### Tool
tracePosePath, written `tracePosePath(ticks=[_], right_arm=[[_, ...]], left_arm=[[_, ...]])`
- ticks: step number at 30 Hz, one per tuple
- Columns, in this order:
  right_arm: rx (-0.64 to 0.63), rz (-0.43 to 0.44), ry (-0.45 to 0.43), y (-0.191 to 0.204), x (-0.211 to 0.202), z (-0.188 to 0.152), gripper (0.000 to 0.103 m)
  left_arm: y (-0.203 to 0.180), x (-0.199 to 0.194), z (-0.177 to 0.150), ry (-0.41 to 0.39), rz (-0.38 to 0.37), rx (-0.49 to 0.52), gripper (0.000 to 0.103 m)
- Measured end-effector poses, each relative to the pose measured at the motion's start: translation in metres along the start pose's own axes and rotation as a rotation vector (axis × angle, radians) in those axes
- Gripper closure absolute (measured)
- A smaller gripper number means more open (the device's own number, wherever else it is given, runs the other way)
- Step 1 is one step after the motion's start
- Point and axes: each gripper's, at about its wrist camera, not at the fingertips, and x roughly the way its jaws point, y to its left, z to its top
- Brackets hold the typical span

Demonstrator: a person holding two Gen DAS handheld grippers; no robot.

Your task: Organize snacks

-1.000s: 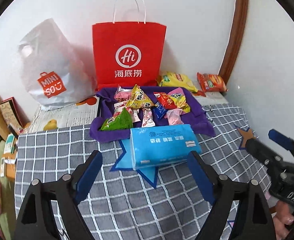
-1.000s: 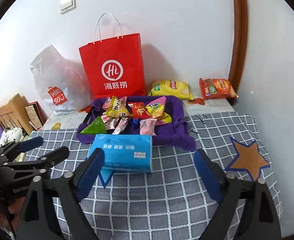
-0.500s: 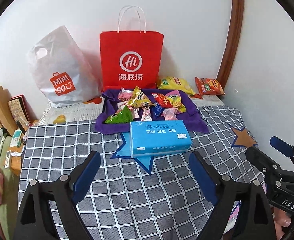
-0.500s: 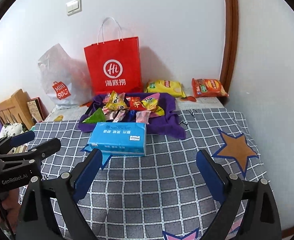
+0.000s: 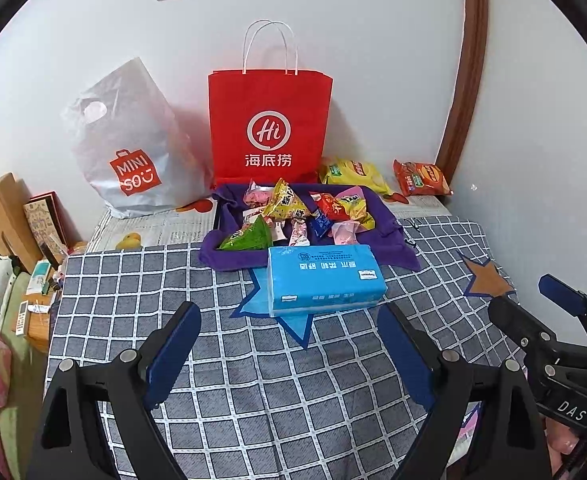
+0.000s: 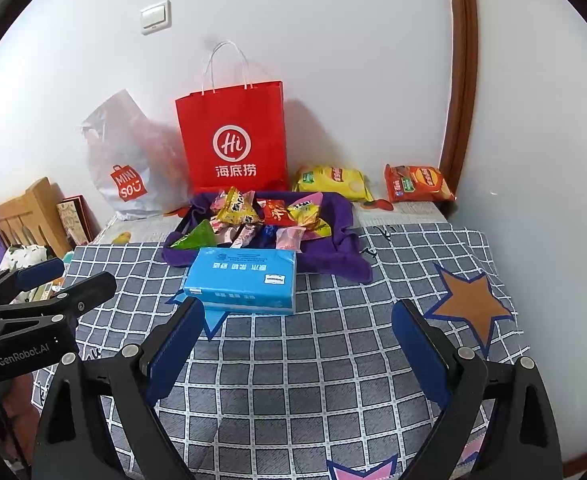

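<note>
Several small snack packets (image 5: 293,212) (image 6: 253,216) lie piled on a purple cloth (image 5: 389,224) (image 6: 345,252) at the back of the checked blanket. A yellow chip bag (image 5: 353,174) (image 6: 333,180) and an orange chip bag (image 5: 421,178) (image 6: 415,184) lie behind it by the wall. My left gripper (image 5: 289,344) is open and empty, low over the blanket, well short of the cloth. My right gripper (image 6: 297,344) is open and empty too; it also shows at the right edge of the left wrist view (image 5: 533,300).
A blue tissue pack (image 5: 325,280) (image 6: 245,280) lies just in front of the cloth. A red paper bag (image 5: 269,124) (image 6: 233,140) and a white MINISO bag (image 5: 129,148) (image 6: 125,160) stand against the wall. Wooden furniture and clutter (image 5: 9,232) sit at the left.
Both grippers have pulled back and up from the snacks, so the tissue pack and cloth look farther away and the wall switch has come into view. Both stay open.
</note>
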Motion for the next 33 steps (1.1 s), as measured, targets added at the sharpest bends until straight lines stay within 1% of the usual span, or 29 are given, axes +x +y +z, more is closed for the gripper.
tracePosePath(ticks=[21, 33], right_arm=[[0.014, -0.002, -0.001, -0.003, -0.003, -0.002, 0.009], [0.019, 0.008, -0.018, -0.002, -0.008, 0.005, 0.009]], left_arm=[[-0.003, -0.007, 0.003, -0.009, 0.015, 0.001, 0.014], [-0.001, -0.010, 0.004, -0.020, 0.019, 0.000, 0.014]])
